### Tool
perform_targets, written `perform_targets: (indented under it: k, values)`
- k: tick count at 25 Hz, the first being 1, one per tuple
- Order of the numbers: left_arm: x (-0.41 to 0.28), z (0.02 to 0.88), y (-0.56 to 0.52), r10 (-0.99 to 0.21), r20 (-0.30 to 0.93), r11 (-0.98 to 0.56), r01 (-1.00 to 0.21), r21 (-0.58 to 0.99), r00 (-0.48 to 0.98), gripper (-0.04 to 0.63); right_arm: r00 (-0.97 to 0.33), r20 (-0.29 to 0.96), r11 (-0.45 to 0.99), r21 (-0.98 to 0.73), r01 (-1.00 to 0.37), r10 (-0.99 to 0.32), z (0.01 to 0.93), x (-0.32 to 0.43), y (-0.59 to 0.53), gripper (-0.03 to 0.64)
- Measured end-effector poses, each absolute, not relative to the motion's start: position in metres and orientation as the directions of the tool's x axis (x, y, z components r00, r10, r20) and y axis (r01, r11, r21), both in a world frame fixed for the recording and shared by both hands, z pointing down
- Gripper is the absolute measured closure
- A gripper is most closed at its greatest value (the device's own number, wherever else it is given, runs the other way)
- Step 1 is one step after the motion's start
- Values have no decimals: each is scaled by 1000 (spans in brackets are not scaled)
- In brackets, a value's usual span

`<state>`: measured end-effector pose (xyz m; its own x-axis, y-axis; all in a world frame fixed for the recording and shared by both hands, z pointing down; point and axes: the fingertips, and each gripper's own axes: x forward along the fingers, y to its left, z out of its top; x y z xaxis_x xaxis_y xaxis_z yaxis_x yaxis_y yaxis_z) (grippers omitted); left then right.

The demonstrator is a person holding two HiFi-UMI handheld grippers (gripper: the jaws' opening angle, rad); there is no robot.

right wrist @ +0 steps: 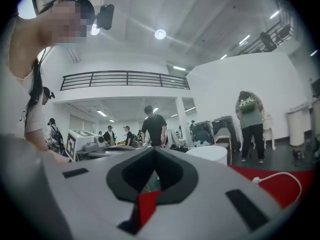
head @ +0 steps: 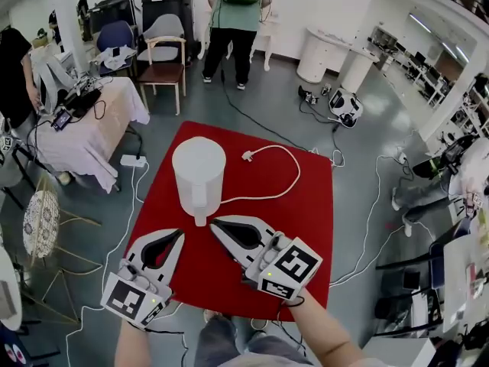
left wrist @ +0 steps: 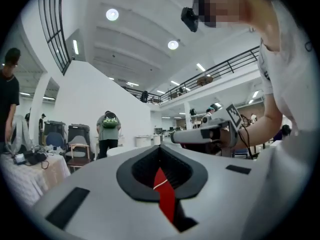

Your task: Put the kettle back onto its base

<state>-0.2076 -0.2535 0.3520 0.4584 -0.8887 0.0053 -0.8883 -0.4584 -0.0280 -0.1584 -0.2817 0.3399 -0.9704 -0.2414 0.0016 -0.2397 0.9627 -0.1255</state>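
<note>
Kettle (head: pixel 199 176) upright at centre frame on the red surface (head: pixel 306 205), cord (head: pixel 284 180) looping off to its right.
Both tools lie just below it, shut and empty; the right tool (head: pixel 215 223) points nearest its lower edge, the left tool (head: pixel 179 234) slightly further off.

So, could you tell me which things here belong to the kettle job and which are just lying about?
Job: kettle, its cord, left gripper, right gripper, both shut and empty.
Lying about: wooden chair, cloth-covered side table, power strip.

wooden chair (head: pixel 161 72) far left, person in green top (head: pixel 231 18) standing beyond, cluttered white-clothed surface (head: pixel 82 148) left, power strip (head: pixel 133 160) on floor
</note>
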Motion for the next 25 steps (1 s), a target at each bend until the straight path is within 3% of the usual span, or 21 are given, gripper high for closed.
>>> perform_targets:
  k: [12,25]
  values:
    - [-159,304,-164,-971,-1,-237,-971,-34,237,584,-996,-1,995,-50,-88,-88,313,-124,-187,612]
    - [-102,295,-103,-981,-6,-196,-980,-22,196,586,-999,-18,999,-25,-48,-48,299,-68,-127,612]
